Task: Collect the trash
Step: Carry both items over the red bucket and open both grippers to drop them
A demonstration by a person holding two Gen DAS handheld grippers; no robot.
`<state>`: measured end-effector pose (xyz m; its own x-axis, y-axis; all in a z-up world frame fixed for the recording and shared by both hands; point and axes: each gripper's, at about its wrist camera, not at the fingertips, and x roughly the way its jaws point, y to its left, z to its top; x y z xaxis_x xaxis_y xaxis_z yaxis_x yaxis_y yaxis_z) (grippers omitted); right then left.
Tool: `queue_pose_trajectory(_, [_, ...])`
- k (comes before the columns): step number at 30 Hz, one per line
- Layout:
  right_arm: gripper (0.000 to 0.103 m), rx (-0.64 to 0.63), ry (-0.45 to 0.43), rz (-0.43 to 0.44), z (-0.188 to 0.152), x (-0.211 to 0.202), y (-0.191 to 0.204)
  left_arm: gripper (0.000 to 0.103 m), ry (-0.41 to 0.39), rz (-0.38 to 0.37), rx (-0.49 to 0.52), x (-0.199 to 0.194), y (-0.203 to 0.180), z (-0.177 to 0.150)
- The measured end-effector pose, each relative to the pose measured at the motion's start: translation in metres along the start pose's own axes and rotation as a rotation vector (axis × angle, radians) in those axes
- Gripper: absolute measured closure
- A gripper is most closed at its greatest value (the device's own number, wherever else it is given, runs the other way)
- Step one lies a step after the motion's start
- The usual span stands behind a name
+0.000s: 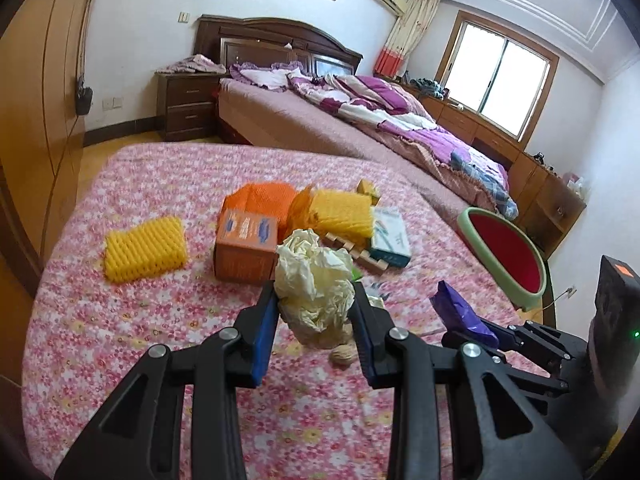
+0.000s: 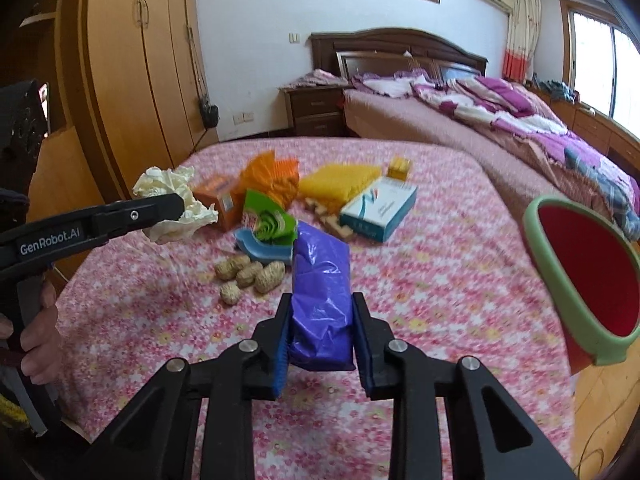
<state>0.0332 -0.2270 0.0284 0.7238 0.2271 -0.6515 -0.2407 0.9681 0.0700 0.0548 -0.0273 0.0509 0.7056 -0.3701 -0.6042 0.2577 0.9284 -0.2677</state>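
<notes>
Bedroom clutter covers a table under a pink floral cloth (image 2: 420,280), with a wardrobe and an unmade bed behind. At left, the left gripper (image 1: 316,300) is clamped on a crumpled ball of cream paper (image 1: 314,280), lifted clear of the cloth, apparently for carrying to the bin. Below it lie yellow foam fruit netting (image 1: 144,248), an orange carton (image 1: 244,248), a green-and-blue wrapper (image 2: 268,232) and a cluster of peanuts (image 2: 248,276), none yet collected. To the right, the right gripper (image 2: 322,340) pinches a glossy, creased purple plastic bag (image 2: 320,292), also held above the cloth. Farthest right, a red bin with a green rim (image 2: 540,248) stands beside the table, near enough to take both loads.
</notes>
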Motion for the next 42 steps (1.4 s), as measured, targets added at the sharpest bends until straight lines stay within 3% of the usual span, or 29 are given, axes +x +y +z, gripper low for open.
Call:
queue_pose_trajectory(5, [0.073, -0.014, -0.032, -0.009, 0.015, -0.024, -0.011, 0.067, 0.016, -0.050, -0.022, -0.006, -0.018, 0.015])
queue_pose_trajectory(9, [0.073, -0.007, -0.087, -0.010, 0.024, -0.038, -0.029, 0.067, -0.033, -0.051, 0.044, -0.003, -0.044, 0.028])
queue_pose_trajectory(21, [0.073, 0.134, -0.134, -0.109, 0.028, -0.062, -0.111, 0.067, -0.022, -0.143, 0.123, 0.035, -0.120, 0.062])
queue_pose_trajectory(31, [0.073, 0.309, -0.142, -0.253, 0.008, -0.078, -0.200, 0.067, 0.043, -0.253, 0.192, 0.096, -0.189, 0.072])
queue_pose_trajectory(42, [0.073, 0.403, -0.100, -0.300, -0.016, -0.058, -0.268, 0.067, 0.181, -0.360, 0.290, 0.177, -0.264, 0.060])
